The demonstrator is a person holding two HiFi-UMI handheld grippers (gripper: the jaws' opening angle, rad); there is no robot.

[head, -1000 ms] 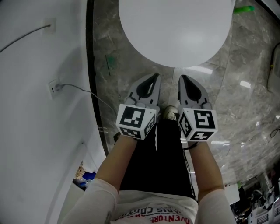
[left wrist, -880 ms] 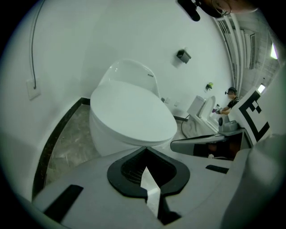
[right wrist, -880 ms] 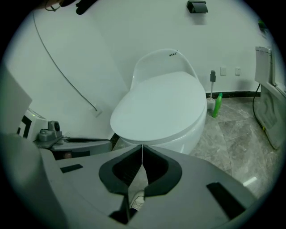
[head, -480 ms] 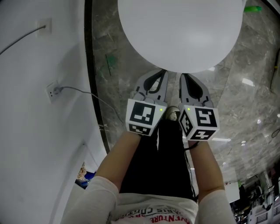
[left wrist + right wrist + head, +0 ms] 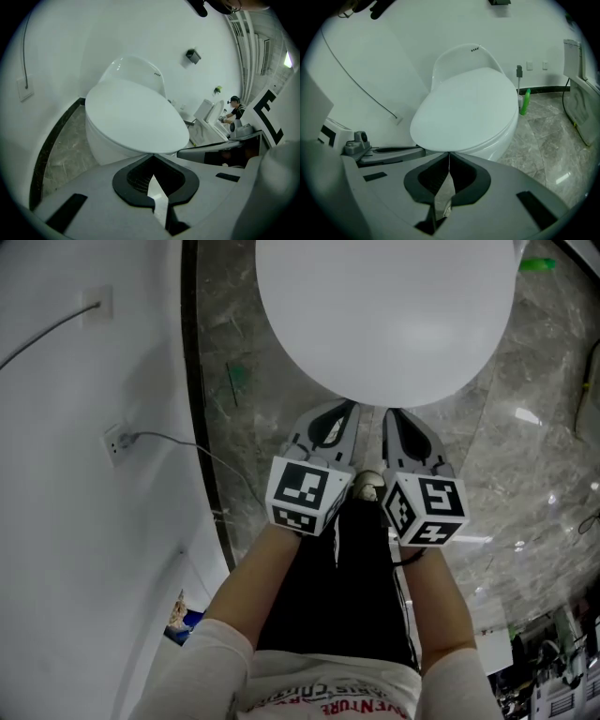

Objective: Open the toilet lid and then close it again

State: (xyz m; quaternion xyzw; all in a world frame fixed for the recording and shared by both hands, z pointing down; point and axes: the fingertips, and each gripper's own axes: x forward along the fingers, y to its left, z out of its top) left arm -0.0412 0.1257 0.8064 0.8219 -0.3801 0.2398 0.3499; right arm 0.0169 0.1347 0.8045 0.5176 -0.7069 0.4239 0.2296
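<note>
The white toilet lid [image 5: 384,315] lies flat and closed on the bowl, filling the top of the head view. My left gripper [image 5: 343,409] and right gripper [image 5: 392,414] sit side by side at the lid's front edge, their tips just under its rim in that view. Both are shut with nothing between the jaws. In the left gripper view the lid [image 5: 136,117] ends right above the left gripper [image 5: 152,155]. The right gripper view shows the lid [image 5: 466,108] likewise just above the right gripper [image 5: 449,153]. Contact with the lid cannot be told.
A white wall with a socket and cable [image 5: 117,439] and a black skirting strip [image 5: 195,409] runs along the left. Grey marble floor [image 5: 525,456] surrounds the bowl. A green bottle [image 5: 526,101] stands right of the toilet. Another toilet and a person [image 5: 234,111] are farther off.
Both grippers have moved forward to the lid's front edge, the left one also shifting right toward the other. The lid has stayed down.
</note>
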